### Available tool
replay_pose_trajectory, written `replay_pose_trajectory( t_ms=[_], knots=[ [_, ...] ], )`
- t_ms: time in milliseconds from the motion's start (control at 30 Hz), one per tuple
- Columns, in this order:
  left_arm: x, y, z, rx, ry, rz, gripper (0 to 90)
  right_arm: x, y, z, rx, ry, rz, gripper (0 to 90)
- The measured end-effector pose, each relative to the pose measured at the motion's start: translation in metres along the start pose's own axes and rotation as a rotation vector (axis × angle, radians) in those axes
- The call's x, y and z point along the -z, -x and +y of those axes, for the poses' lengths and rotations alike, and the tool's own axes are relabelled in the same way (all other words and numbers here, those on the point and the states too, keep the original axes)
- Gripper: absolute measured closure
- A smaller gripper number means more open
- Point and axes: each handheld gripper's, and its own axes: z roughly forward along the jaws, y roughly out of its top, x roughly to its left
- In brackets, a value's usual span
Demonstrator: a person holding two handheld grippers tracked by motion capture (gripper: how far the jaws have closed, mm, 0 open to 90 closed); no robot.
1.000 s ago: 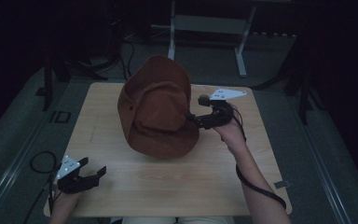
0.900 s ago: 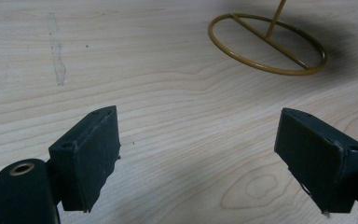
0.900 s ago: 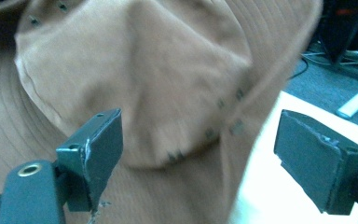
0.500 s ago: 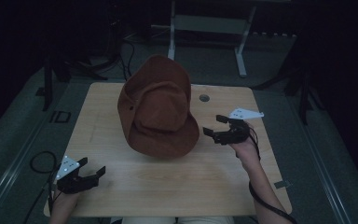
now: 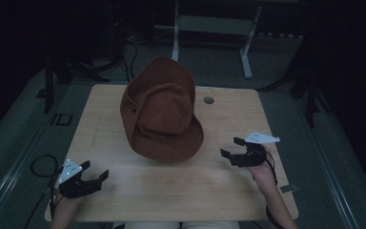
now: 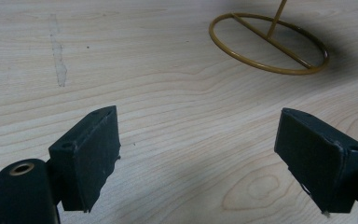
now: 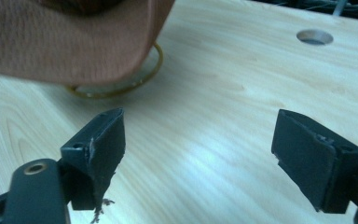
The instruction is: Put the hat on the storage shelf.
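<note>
Rust-brown felt brimmed hat (image 5: 164, 117) was plain, no pattern. Thin round wire stand base (image 6: 269, 43) was brass-gold. Pale wood-grain desk (image 5: 228, 191) was light beige w/ darker streaks. Both tools (image 5: 86, 179) (image 5: 232, 149) had black jaws, pale grey top plates.

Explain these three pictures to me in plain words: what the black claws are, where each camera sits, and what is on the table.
A person sits at a wooden table with a hand-held two-jaw clamp in each hand: the left gripper and the right gripper. One picture looks down from above. The other two come from small cameras riding on each gripper, looking along its black jaws. A brown hat sits on a thin gold wire stand with a ring base. Both grippers are open and hold nothing.
</note>
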Motion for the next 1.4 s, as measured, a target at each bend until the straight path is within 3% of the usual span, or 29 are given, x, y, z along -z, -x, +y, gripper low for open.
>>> replay_pose_trajectory(
  t_ms=[467, 833, 1000, 1133, 1233, 1400],
  knots=[
    [0.000, 0.000, -0.001, -0.002, -0.007, 0.000, 15.0, 0.020, 0.008, -0.046, -0.021, -0.018, -0.073, 14.2],
    [-0.001, 0.000, -0.001, -0.003, -0.010, -0.002, 15.0, 0.034, 0.009, -0.068, -0.018, -0.032, -0.108, 14.1],
    [-0.001, 0.001, -0.002, -0.005, -0.013, 0.000, 15.0, 0.042, 0.007, -0.073, -0.005, -0.013, -0.132, 14.2],
    [-0.001, 0.000, -0.002, -0.003, -0.013, 0.002, 15.0, 0.051, 0.007, -0.081, 0.003, 0.013, -0.163, 14.2],
    [-0.001, 0.001, -0.002, -0.007, -0.014, 0.003, 15.0, 0.059, 0.011, -0.086, -0.021, 0.026, -0.188, 14.2],
    [0.000, 0.002, -0.003, -0.011, -0.016, 0.012, 15.0, 0.062, 0.020, -0.092, -0.054, 0.001, -0.253, 15.5]
  ],
)
